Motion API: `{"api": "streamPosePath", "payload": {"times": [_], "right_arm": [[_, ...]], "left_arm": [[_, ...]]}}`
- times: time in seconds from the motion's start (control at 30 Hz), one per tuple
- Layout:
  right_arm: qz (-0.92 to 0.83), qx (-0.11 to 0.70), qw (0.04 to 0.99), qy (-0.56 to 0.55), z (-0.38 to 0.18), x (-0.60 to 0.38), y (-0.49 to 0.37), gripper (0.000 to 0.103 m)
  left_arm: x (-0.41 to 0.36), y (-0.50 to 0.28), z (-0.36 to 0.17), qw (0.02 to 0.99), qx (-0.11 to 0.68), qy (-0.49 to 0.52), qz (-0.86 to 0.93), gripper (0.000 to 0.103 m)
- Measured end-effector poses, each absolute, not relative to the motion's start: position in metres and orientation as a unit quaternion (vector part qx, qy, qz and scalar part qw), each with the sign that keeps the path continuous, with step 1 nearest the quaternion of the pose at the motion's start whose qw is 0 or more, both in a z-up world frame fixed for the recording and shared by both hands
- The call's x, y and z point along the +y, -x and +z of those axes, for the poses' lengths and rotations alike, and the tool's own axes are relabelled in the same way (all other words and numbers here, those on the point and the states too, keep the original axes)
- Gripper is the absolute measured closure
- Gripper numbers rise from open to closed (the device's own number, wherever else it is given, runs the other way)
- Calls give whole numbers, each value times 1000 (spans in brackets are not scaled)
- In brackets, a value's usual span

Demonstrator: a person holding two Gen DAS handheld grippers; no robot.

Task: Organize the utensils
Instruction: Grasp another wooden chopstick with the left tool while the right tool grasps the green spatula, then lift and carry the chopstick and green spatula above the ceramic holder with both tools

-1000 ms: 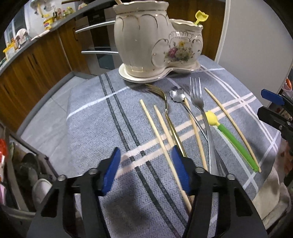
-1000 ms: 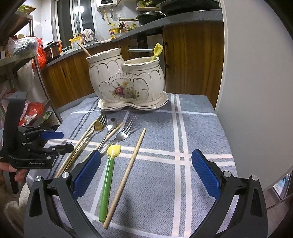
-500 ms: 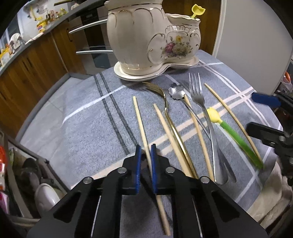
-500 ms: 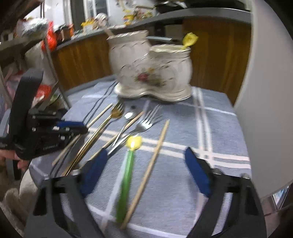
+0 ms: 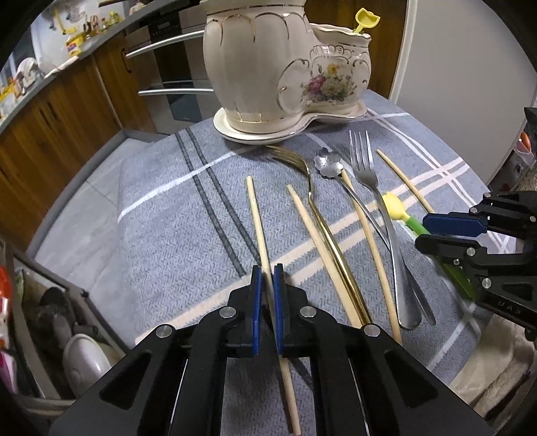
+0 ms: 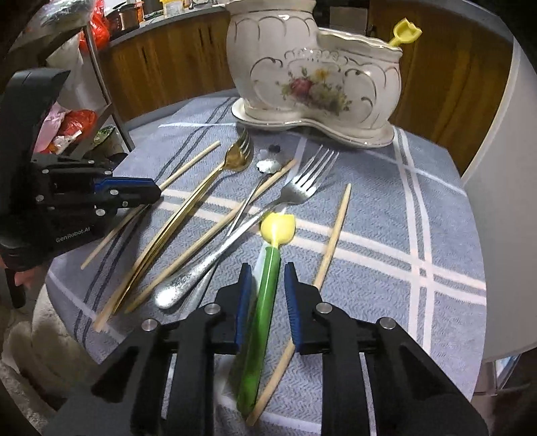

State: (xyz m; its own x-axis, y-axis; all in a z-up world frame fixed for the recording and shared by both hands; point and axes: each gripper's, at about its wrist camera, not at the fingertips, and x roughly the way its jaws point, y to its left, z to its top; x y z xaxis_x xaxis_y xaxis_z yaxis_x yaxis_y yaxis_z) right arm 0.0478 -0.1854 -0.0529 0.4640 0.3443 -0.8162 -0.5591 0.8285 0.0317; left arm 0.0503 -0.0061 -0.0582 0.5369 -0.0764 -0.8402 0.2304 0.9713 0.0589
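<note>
bare cloth lies open left of the chopstick; rightward, utensils crowd close (the ceramic holder blocks the far edge).

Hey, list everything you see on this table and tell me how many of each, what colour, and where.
utensil holder: one, cream with gold trim and flowers, far end of the cloth
tablecloth: one, grey-blue with white stripes, under everything
chopsticks: four, pale wood, lying on the cloth; the leftmost one is clamped
gold fork: one, gold, among the chopsticks
silver fork: one, silver, right of the gold fork
flower spoon: one, silver, between the two forks
tulip utensil: one, yellow head and green handle, on the cloth
yellow tip: one, sticking out of the holder's lower cup
left gripper: black with blue pads, shut on a chopstick
right gripper: black with blue pads, open, straddling the green handle
</note>
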Motion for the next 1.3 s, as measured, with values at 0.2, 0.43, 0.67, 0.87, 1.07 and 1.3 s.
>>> {"api": "streamPosePath", "payload": {"times": [0.2,0.43,0.67,0.87,1.07,1.3], "right_arm": [[269,441,850,105,-53,-188,-50,93],[281,410,867,44,-34,-211,-48,94],[294,352,889,13,-11,-223,-39,94],[294,308,905,-24,5,-234,-38,94],[289,266,919,-46,24,-244,-41,94],[289,227,928,-57,49,-246,-53,94]], "left_arm": [[-2,-50,-59,877,466,-83,-89,98],[2,-49,-54,880,461,-78,-88,98],[4,-43,-35,892,437,-78,-82,98],[8,-34,-13,911,399,-67,-80,98],[17,-23,19,936,337,-41,-88,98],[31,-15,51,962,259,-10,-81,98]]}}
